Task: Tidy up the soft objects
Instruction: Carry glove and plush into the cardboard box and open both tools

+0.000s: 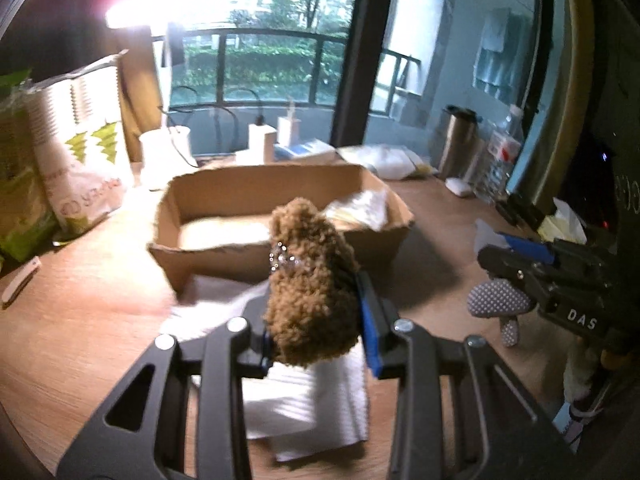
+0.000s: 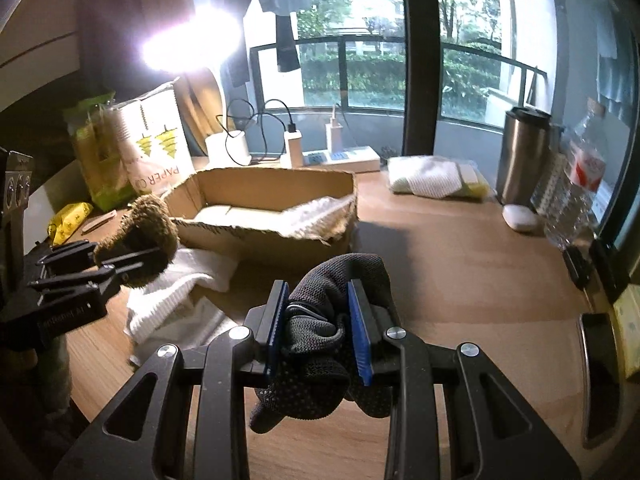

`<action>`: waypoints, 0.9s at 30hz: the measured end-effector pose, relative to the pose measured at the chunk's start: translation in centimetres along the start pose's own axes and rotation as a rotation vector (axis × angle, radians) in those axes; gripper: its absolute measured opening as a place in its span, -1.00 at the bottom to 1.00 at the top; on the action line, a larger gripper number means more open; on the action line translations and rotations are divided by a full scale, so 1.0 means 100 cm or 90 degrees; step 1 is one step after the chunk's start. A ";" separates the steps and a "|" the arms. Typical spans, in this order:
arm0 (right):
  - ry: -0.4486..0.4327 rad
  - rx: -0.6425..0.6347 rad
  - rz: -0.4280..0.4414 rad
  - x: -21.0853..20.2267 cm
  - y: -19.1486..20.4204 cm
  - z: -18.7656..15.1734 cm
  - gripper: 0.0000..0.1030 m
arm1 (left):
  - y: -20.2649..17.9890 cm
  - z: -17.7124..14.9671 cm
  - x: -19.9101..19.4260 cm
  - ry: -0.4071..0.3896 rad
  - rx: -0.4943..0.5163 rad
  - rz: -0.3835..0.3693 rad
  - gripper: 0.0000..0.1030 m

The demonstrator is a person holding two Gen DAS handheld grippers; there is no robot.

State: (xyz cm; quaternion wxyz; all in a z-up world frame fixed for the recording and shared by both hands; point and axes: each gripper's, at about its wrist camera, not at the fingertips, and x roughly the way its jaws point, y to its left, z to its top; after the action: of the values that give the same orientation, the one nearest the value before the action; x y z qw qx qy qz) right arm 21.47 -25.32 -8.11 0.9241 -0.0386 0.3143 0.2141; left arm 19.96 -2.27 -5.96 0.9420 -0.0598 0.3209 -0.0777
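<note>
My left gripper [image 1: 316,320] is shut on a brown fuzzy plush piece [image 1: 310,280], held above the wooden table just in front of an open cardboard box [image 1: 200,204]. The same plush [image 2: 138,232] and left gripper [image 2: 120,264] show at the left of the right wrist view. My right gripper [image 2: 320,328] is shut on a dark grey dotted glove [image 2: 320,360], which hangs below the blue pads [image 2: 360,332]. In the left wrist view the right gripper [image 1: 516,276] holds the dotted glove [image 1: 496,300] at the right. White cloth [image 1: 360,208] lies inside the box.
A white ribbed cloth [image 2: 168,304] lies on the table in front of the box. A paper bag [image 2: 156,148] and green packets stand at the left. Chargers and a power strip [image 2: 344,158] sit behind the box. A steel tumbler [image 2: 524,156], water bottle [image 2: 576,184] and folded cloth [image 2: 432,180] stand right.
</note>
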 end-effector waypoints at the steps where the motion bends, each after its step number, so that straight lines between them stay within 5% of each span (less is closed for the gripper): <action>1: -0.002 -0.003 0.002 0.001 0.003 0.003 -0.38 | 0.006 0.002 -0.003 -0.004 -0.004 0.004 -0.33; 27: -0.081 -0.018 0.051 0.049 0.041 0.071 -0.38 | 0.090 0.054 0.004 -0.079 -0.032 0.048 -0.32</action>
State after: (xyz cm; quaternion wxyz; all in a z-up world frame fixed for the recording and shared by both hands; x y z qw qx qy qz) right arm 27.23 -18.35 -5.05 0.9323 -0.0252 0.2528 0.2574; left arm 24.58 6.80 -3.39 0.9605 -0.0762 0.2660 -0.0299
